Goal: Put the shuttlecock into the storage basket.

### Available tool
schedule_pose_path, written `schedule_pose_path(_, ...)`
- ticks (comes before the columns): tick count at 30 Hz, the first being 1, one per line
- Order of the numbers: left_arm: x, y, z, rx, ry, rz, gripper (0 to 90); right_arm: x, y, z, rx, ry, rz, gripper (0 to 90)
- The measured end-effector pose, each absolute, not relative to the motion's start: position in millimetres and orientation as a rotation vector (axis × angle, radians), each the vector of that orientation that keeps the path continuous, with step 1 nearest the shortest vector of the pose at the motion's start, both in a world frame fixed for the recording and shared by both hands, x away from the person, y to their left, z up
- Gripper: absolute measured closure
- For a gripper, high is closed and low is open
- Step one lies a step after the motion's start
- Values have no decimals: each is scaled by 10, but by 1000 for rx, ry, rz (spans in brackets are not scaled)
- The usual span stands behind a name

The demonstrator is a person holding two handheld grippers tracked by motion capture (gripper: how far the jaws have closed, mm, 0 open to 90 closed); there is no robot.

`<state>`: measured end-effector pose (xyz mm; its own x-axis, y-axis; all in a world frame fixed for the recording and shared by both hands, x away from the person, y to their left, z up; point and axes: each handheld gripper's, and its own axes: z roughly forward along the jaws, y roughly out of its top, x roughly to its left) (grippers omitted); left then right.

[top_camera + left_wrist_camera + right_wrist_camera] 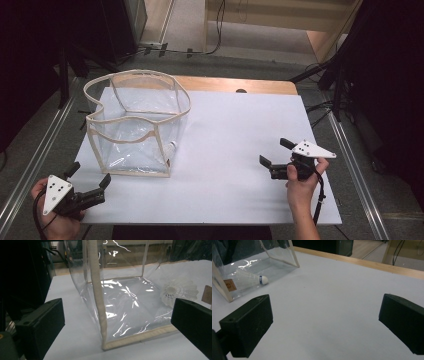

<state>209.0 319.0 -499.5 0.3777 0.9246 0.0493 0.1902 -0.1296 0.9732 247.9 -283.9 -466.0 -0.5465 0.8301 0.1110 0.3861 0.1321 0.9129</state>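
A white feathered shuttlecock (249, 280) lies on its side on the floor of a clear plastic box-shaped bag with cream fabric edging (131, 125), in the bag's near right corner, where it also shows faintly through the wall in the high view (171, 148). In the right gripper view its long axis runs roughly level across the picture, with the round cork tip and its blue band pointing out toward the bag's wall on the open-table side and the feather skirt spreading back toward a small brown label (229, 285) on the bag. In the left gripper view the shuttlecock (178, 292) shows through the clear walls with the open skirt facing the camera. The bag stands upright on the left half of a white table sheet (240, 140), its mouth open upward and its rim wavy. The left gripper (90, 182) hovers at the near left corner of the sheet, just near and left of the bag and apart from it, its black jaws spread wide and aimed at the bag's near corner seam. The right gripper (272, 152) sits well to the right of the bag, over bare sheet, jaws likewise wide apart and holding nothing, pointing left toward the bag. Each is held in a hand (300, 187) coming in from the near edge. A wooden table edge (235, 85) shows beyond the sheet.
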Motion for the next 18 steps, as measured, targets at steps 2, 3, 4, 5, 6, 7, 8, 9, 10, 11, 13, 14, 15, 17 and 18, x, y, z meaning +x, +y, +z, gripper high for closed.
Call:
schedule_pose_path(2,2089,3189,-4995,1588,1020,875,0,2460,-2866,-4689,1178,1988,1399,0)
schedule_pose_path(3,2089,3190,-4995,1588,1020,875,0,2449,-2880,-4703,1178,1984,1392,0)
schedule_pose_path(4,2089,3191,-4994,1587,1021,874,0,2437,-2898,-4717,1178,1982,1386,0)
schedule_pose_path(5,2090,3193,-4995,1586,1020,874,0,2424,-2918,-4732,1185,1974,1388,0)
schedule_pose_path(6,2089,3195,-4993,1587,1020,874,0,2411,-2936,-4748,1191,1971,1391,0)
schedule_pose_path(7,2089,3196,-4993,1587,1021,874,0,2399,-2951,-4762,1195,1969,1386,0)
schedule_pose_path(8,2089,3196,-4994,1586,1019,873,0,2390,-2965,-4777,1198,1966,1387,0)
schedule_pose_path(9,2089,3196,-4994,1587,1020,874,0,2379,-2981,-4789,1197,1964,1383,0)
schedule_pose_path(10,2089,3194,-4994,1586,1020,873,0,2366,-2994,-4802,1200,1961,1383,0)
schedule_pose_path(11,2089,3194,-4994,1587,1021,874,0,2355,-3008,-4815,1207,1958,1381,0)
schedule_pose_path(13,2089,3195,-4994,1587,1020,873,0,2337,-3038,-4841,1212,1951,1378,0)
schedule_pose_path(14,2089,3196,-4993,1588,1020,873,0,2327,-3051,-4853,1219,1949,1381,0)
schedule_pose_path(15,2089,3196,-4994,1587,1020,873,0,2318,-3062,-4863,1225,1949,1377,0)
schedule_pose_path(17,2089,3195,-4994,1587,1021,873,0,2303,-3086,-4884,1227,1945,1374,0)
schedule_pose_path(18,2090,3194,-4995,1586,1021,874,0,2296,-3101,-4895,1229,1947,1372,0)
